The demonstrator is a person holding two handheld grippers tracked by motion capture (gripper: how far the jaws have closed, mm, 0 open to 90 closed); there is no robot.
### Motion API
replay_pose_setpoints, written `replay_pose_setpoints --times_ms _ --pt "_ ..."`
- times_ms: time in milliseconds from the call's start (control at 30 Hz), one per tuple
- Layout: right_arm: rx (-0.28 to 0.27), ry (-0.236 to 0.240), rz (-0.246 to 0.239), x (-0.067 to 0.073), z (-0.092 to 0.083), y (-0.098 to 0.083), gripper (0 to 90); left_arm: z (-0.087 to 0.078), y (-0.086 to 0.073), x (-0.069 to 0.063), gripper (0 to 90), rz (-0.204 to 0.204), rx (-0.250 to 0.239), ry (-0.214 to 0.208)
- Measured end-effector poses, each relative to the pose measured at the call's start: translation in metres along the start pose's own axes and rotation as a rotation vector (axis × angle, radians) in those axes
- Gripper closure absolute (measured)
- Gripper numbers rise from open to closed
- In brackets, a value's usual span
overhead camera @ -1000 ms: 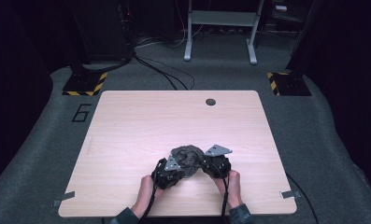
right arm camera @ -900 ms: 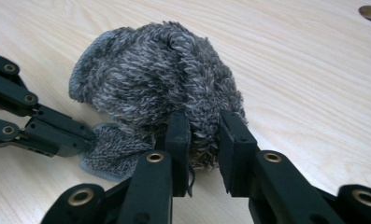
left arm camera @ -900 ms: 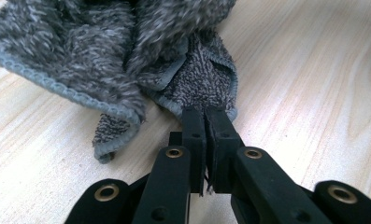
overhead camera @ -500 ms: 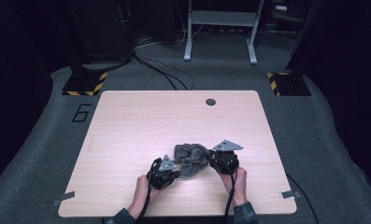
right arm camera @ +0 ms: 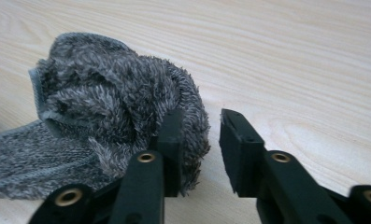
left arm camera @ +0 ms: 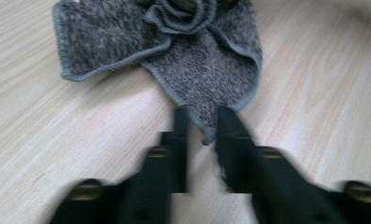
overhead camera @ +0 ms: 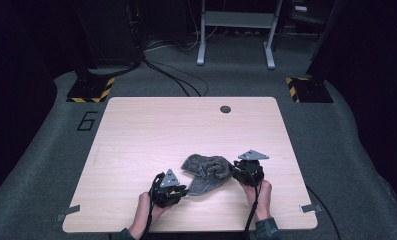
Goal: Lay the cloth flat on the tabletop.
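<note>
- A grey cloth (overhead camera: 204, 172) lies crumpled on the table (overhead camera: 151, 130), low and just right of centre in the high view, between the 2 grippers.
- The left gripper (overhead camera: 172, 192) sits at the lower centre-left of the high view, held by a hand (overhead camera: 145, 215) that comes in from the bottom edge; its tip is at the cloth's lower left edge.
- In the left gripper view, the left gripper (left arm camera: 203, 122) has its 2 jaws parted by a narrow gap, with a pointed corner of the cloth (left arm camera: 192, 60) lying between the tips. The jaws are released, not pinching the corner. This view is blurred low down.
- The cloth fills the upper middle of that view, with a rolled hem near the top edge and a flat flap at the upper left.
- The right gripper (overhead camera: 243, 172) is at the lower right of centre in the high view, touching the cloth's right side, with a hand (overhead camera: 260, 197) behind it.
- In the right gripper view, the right gripper (right arm camera: 201, 140) is released, its jaws clearly apart. The left-hand jaw presses into the fluffy bunched cloth (right arm camera: 113, 116); the right-hand jaw stands over bare wood.
- A small dark round hole (overhead camera: 225, 109) marks the table near its far edge, upper right of centre.
</note>
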State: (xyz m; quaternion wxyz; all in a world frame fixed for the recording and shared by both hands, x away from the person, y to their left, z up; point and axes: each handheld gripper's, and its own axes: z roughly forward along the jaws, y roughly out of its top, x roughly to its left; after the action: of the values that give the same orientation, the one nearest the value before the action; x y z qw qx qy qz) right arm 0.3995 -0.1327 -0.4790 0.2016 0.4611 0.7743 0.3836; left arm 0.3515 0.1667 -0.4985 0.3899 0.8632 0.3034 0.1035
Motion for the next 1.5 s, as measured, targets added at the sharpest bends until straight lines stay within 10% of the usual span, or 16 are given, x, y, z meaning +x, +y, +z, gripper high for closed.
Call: replay_pose_setpoints --times_ms 200,600,967,1500 --pt "-0.064 0.022 -0.048 0.013 -0.019 0.009 55.8 -0.005 0.006 0.012 38.0 -0.028 -0.012 0.056" --pt "-0.043 0.044 -0.247 0.062 -0.010 0.013 45.4 0.025 0.026 0.054 34.8 -0.104 0.032 0.119" --pt "0.007 0.002 -0.219 0.047 0.008 0.001 81.7 0.047 0.028 0.059 84.0 -0.066 0.043 0.075" --pt "-0.021 -0.076 -0.133 0.014 -0.001 -0.002 86.2 0.010 0.020 0.061 87.5 -0.107 -0.054 0.100"
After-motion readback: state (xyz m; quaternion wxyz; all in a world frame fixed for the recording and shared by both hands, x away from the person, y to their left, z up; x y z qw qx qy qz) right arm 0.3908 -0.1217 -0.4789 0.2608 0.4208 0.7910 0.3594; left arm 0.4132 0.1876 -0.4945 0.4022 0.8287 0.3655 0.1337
